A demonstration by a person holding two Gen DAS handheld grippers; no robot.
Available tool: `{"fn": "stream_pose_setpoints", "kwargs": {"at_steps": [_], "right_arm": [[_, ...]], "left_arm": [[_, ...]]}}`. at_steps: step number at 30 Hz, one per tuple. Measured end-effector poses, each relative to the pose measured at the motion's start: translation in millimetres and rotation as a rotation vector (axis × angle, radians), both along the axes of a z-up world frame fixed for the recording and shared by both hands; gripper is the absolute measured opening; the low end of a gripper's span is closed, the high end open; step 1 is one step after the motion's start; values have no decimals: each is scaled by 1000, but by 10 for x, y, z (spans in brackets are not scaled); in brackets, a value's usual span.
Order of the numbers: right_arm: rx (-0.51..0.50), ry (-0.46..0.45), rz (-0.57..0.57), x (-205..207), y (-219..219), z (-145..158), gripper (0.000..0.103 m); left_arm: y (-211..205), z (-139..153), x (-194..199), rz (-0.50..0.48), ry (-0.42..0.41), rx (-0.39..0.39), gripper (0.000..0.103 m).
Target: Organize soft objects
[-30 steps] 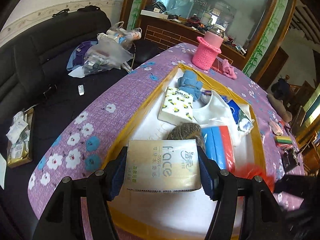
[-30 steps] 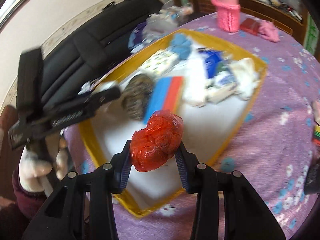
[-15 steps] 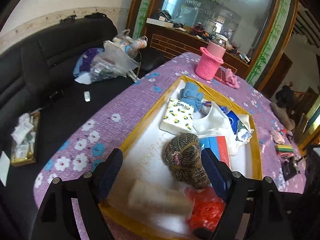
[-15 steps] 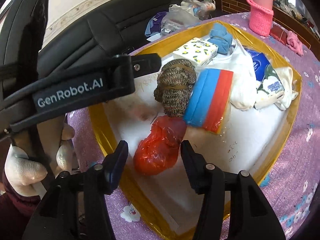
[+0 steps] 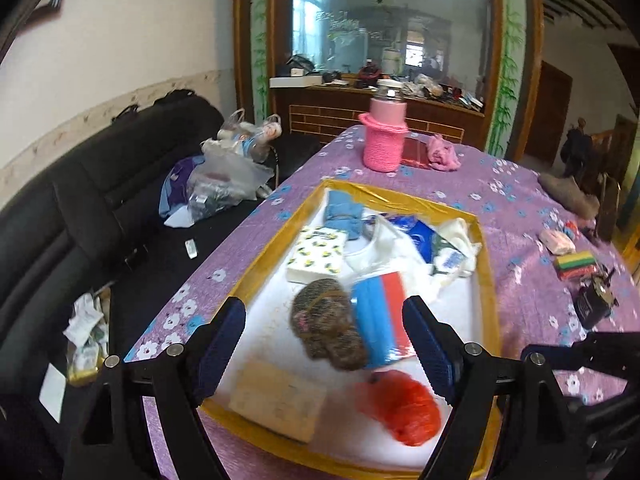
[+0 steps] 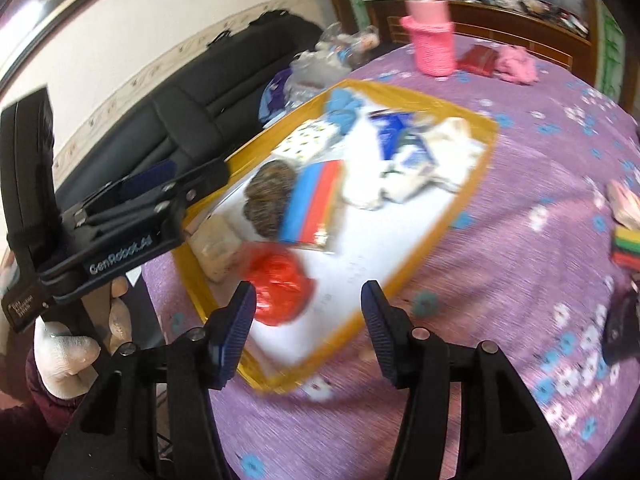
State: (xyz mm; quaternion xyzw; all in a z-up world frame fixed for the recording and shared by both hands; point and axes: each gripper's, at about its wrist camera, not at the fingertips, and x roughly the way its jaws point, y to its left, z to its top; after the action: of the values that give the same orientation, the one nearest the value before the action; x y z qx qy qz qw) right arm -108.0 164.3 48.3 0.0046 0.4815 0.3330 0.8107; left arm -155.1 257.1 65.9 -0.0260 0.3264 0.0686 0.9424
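A yellow-rimmed white tray (image 5: 489,280) (image 6: 468,196) lies on the purple flowered table. In it lie a beige tissue pack (image 5: 278,402) (image 6: 216,246), a red plastic bag (image 5: 404,406) (image 6: 278,288), a brown knitted bundle (image 5: 328,322) (image 6: 266,198), a blue-and-red pack (image 5: 380,316) (image 6: 314,204), a lemon-print tissue pack (image 5: 318,254), blue cloth (image 5: 342,216) and white items. My left gripper (image 5: 324,348) is open and empty above the tray's near end. My right gripper (image 6: 306,328) is open and empty above the tray's near corner.
A pink knit-covered bottle (image 5: 384,136) (image 6: 432,40), a red wallet and pink cloth (image 5: 442,152) stand at the table's far end. Striped sponges (image 5: 576,264) and a black device (image 5: 594,300) lie at right. A black sofa (image 5: 80,216) with bags is at left.
My left gripper has let go of the beige tissue pack and my right gripper the red bag; both now lie in the tray. Both grippers have opened and drawn back and up.
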Motion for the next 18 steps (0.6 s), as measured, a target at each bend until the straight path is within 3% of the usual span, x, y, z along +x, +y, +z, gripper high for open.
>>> {"fn": "stream_pose_setpoints", "kwargs": {"at_steps": [7, 11, 18], "right_arm": [[61, -1, -54, -3, -335, 67, 54], [78, -38, -99, -13, -630, 148, 54], [78, -54, -339, 41, -1726, 163, 54]], "left_arm": [[-331, 106, -58, -29, 15, 43, 81], [-432, 177, -54, -82, 39, -4, 82], [-687, 204, 32, -204, 72, -50, 82]]}}
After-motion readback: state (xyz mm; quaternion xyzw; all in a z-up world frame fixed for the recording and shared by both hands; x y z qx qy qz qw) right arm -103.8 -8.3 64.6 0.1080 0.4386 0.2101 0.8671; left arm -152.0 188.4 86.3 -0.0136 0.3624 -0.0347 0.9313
